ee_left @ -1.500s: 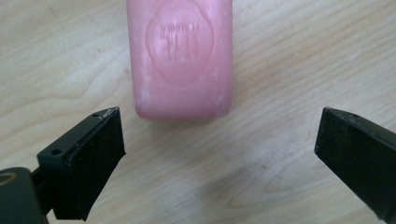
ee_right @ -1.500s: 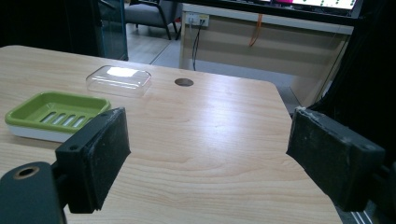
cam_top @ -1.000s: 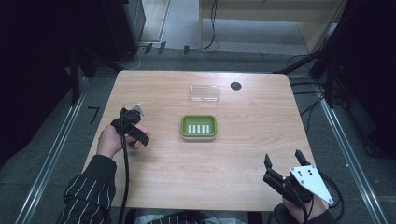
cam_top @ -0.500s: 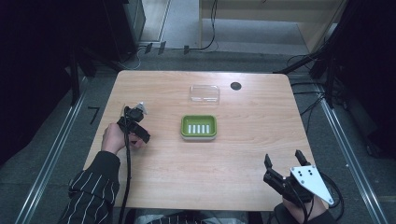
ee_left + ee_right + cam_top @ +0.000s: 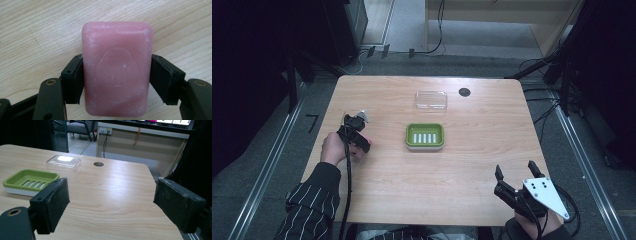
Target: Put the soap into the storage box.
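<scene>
A pink bar of soap [image 5: 117, 67] lies on the wooden table [image 5: 462, 165]. My left gripper [image 5: 116, 72] has just been closing on it, and its black pads [image 5: 75, 77] now press on both long sides. From above, the left gripper [image 5: 354, 131] points down at the table's left side and hides the soap. The right gripper [image 5: 517, 175] rests near the front right corner. In its own view the right gripper [image 5: 110, 195] stands wide open with nothing between its pads.
A green soap dish [image 5: 425, 126] with a slotted floor sits mid-table, also seen as the green soap dish [image 5: 30, 178]. Behind it lies a clear plastic lid [image 5: 431, 100], and a round cable hole [image 5: 464, 92] is near the far edge.
Seen from above, the left gripper's jaws have drawn in from a wider spread. Both hands stay in place.
</scene>
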Available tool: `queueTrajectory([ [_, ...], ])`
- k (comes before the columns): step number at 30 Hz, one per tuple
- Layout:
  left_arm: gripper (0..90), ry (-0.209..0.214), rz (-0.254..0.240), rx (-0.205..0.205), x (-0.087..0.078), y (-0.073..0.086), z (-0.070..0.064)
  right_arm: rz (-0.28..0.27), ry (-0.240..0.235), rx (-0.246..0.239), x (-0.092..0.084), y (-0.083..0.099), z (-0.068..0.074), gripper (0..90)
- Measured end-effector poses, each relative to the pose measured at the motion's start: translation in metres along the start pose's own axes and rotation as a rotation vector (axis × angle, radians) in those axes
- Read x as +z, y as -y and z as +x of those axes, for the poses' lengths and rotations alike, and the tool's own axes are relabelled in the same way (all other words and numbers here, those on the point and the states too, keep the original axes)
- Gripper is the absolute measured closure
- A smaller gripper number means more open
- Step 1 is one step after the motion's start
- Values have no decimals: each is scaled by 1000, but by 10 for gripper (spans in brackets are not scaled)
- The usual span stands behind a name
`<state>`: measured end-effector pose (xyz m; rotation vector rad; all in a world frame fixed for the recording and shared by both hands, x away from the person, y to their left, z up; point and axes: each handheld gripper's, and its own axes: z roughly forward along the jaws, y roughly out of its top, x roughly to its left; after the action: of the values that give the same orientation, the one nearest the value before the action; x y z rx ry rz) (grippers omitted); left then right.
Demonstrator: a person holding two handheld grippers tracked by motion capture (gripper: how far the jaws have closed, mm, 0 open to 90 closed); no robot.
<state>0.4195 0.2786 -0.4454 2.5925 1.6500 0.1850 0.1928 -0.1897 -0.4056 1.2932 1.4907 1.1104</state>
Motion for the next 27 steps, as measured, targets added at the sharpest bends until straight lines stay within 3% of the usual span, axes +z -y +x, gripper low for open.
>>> queueTrajectory([
  [13,378,-15,-15,20,1,2,-1,-1,0,1,0,0,0,127],
  [27,381,5,-8,55,-1,4,-1,-1,0,2,0,0,0,127],
])
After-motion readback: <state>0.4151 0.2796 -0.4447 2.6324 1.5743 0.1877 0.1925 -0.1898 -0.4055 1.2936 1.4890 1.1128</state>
